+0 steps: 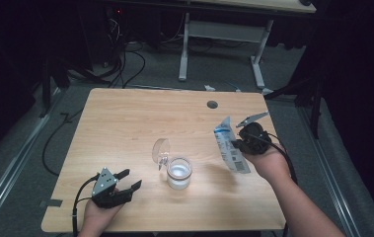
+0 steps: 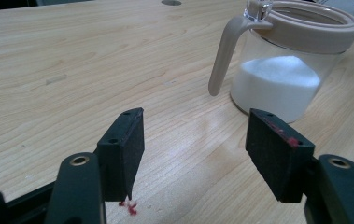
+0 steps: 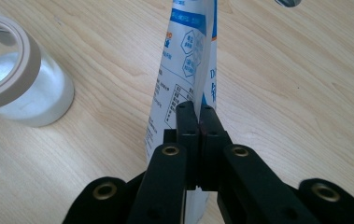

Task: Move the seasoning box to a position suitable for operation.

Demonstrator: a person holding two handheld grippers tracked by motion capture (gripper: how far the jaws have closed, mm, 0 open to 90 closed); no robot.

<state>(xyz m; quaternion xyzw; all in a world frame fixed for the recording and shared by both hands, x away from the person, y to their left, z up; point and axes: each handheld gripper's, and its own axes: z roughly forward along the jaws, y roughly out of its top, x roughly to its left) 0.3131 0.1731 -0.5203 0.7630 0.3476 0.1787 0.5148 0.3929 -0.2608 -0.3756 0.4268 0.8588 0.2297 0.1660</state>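
We hold a white and blue pouch (image 1: 230, 146) in our right gripper (image 1: 237, 144), whose jaws are pressed flat together on the pouch's folded edge, as the right gripper view shows with the pouch (image 3: 184, 79) rising straight up between the black pads. The pouch hangs clear above the tabletop (image 1: 125, 128), its long axis slanting from a far upper end down to a near lower end, and it sits to the right of the glass jar (image 1: 179, 173), apart from it with bare wood between. The jar stands near the middle of the tabletop, holds a low heap of white powder, and has its clear lid (image 1: 161, 149) flipped up on the far left side, so its mouth is open toward the pouch. That is the relation our next move turns on: the jar lies left and slightly nearer than the pouch, and the right hand is the closer one to it. Our left gripper (image 1: 131, 180) rests at the near left of the tabletop with its jaws spread wide and nothing between them; in the left gripper view the jar (image 2: 289, 70) and its beige handle (image 2: 225, 53) lie ahead of it to the right. Nothing stands between pouch and jar; only the raised lid, on the far side, could get in the way. A round hole (image 1: 212, 104) lies in the far tabletop.
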